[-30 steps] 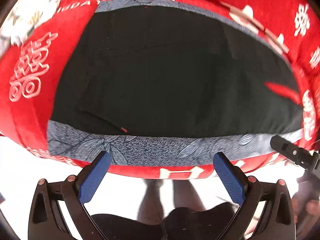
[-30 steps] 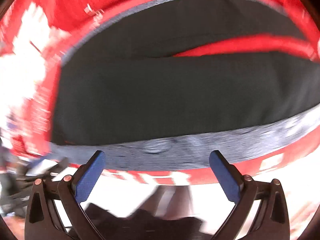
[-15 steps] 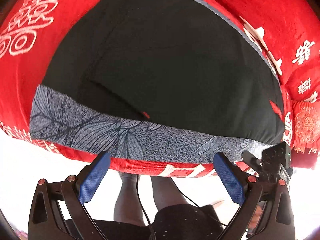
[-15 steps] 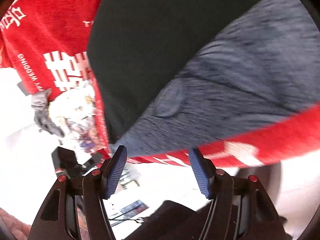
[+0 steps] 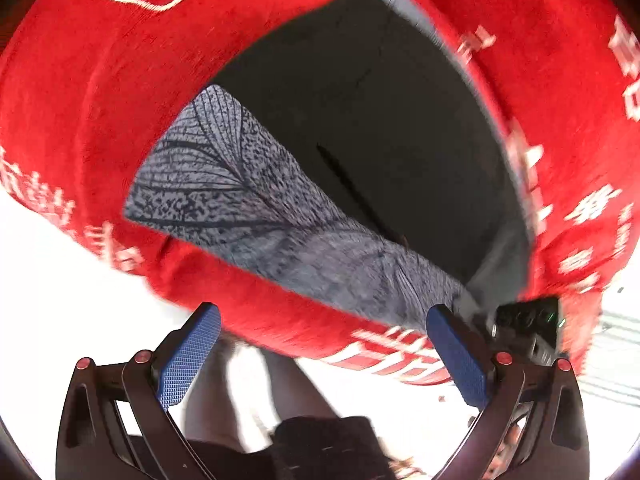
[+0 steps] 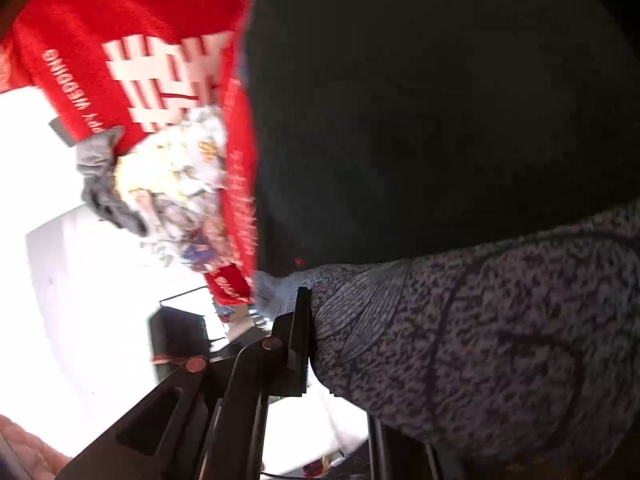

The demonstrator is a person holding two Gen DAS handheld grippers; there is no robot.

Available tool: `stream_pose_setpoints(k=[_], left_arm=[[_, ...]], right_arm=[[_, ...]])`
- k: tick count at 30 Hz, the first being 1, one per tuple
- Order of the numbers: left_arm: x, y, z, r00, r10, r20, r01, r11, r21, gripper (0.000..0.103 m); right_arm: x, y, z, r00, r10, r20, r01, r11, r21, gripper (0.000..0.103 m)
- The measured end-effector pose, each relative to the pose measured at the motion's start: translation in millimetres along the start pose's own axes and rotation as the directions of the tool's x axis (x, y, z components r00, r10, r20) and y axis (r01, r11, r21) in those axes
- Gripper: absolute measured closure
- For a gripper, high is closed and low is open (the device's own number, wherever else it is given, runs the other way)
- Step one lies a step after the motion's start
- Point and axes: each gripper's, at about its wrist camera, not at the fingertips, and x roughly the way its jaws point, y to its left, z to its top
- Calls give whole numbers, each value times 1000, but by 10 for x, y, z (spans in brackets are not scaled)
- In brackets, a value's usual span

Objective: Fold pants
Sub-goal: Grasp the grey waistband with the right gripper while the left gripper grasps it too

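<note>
Folding is only beginning, I judge; nearest, the right gripper has just been closing and is pinching the grey leaf-patterned waistband at its corner; the left gripper is hanging wide open, nothing between its pads, short of the same band; beyond, the dark pants are lying flat and unfolded on the red blanket.

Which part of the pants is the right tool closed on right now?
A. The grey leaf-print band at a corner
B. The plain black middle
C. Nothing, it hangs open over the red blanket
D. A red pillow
A: in the right wrist view the right tool is pinched shut on the grey leaf-print band of the black pants, beside the red blanket.
</note>
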Motion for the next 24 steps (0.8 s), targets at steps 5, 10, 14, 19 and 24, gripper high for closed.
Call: stream_pose_setpoints(k=[5, 10, 14, 19, 24], left_arm=[[96, -91, 198, 998, -6, 67, 5, 1000, 7, 0], [327, 45, 326, 999, 40, 14, -39, 999, -36, 46], [285, 12, 317, 1000, -2, -9, 3, 1000, 25, 71], [220, -177, 348, 999, -11, -49, 17, 994, 105, 72], [171, -219, 407, 998, 14, -64, -6, 992, 124, 71]], right_arm=[[-15, 178, -66, 997, -31, -71, 26, 997, -71, 96], [-142, -119, -90, 990, -134, -49, 133, 991, -28, 86], [-666, -408, -141, 982, -172, 78, 169, 985, 45, 39], [-1110, -738, -229, 976, -76, 205, 44, 986, 160, 40], [-1151, -939, -312, 952, 26, 306, -110, 959, 260, 100]])
